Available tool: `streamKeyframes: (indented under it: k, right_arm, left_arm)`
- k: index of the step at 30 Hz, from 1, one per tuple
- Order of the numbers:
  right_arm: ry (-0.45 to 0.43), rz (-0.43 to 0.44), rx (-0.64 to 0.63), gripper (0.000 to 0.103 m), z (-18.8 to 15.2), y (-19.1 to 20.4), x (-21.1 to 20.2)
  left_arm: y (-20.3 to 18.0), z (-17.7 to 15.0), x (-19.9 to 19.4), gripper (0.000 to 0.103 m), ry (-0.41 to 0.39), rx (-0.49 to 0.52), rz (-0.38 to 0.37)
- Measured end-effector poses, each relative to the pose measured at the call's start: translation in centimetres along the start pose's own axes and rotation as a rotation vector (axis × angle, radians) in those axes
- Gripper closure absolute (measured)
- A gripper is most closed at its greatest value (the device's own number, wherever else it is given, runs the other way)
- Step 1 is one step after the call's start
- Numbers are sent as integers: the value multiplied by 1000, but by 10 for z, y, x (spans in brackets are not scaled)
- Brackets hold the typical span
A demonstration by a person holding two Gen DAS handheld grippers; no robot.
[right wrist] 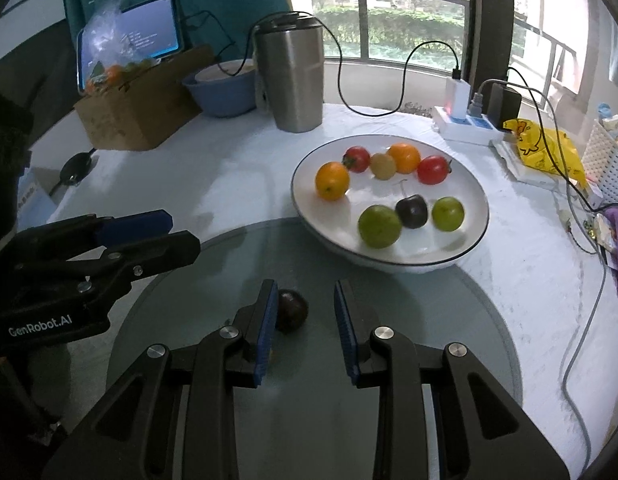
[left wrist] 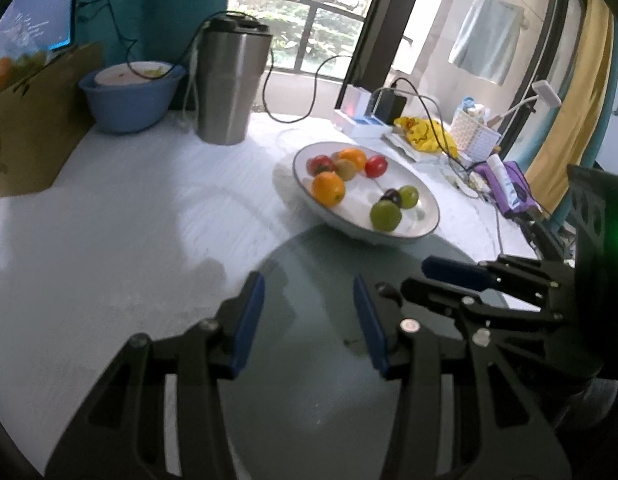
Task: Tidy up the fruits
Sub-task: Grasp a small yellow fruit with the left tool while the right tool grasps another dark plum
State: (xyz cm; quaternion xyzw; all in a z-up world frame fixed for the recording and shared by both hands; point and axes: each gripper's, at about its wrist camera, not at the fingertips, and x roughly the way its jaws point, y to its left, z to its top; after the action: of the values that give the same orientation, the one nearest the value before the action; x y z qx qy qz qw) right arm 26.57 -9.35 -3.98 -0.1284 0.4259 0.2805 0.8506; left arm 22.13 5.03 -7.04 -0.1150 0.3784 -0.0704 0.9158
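A white plate [right wrist: 465, 188] on the round table holds two oranges [right wrist: 332, 181], two red tomatoes [right wrist: 432, 169], a tan fruit [right wrist: 383, 166], two green fruits [right wrist: 379, 226] and a dark plum [right wrist: 411, 211]. Another dark plum [right wrist: 295, 309] lies on the glass disc [right wrist: 409, 320], half hidden behind the left finger of my right gripper [right wrist: 305, 286]. That gripper's pads stand a narrow gap apart and press on nothing. My left gripper [left wrist: 307, 284] hovers open and empty over the same disc, near side of the plate [left wrist: 425, 200]. The right gripper [left wrist: 417, 276] shows beside it.
A steel tumbler [right wrist: 293, 80], a blue bowl [right wrist: 225, 92] and a cardboard box [right wrist: 141, 112] with bagged fruit stand at the back left. A power strip [right wrist: 465, 124], cables, a yellow bag [right wrist: 545, 148] and a white basket crowd the right edge.
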Motion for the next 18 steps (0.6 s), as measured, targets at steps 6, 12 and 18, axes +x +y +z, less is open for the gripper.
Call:
streamKeyframes:
  k: [6,12,18]
  right_arm:
    - [18,10,21,71,-4,5,8]
    - [38,20,54,71,-1,6,19]
    - [75,1,84,62,-1,2,30]
  left_arm:
    - [10,-11,-4,55,5,-18,14]
    - [18,-16,-4,55,8,-32,21]
    - [23,-20,1,55,21,-39,19]
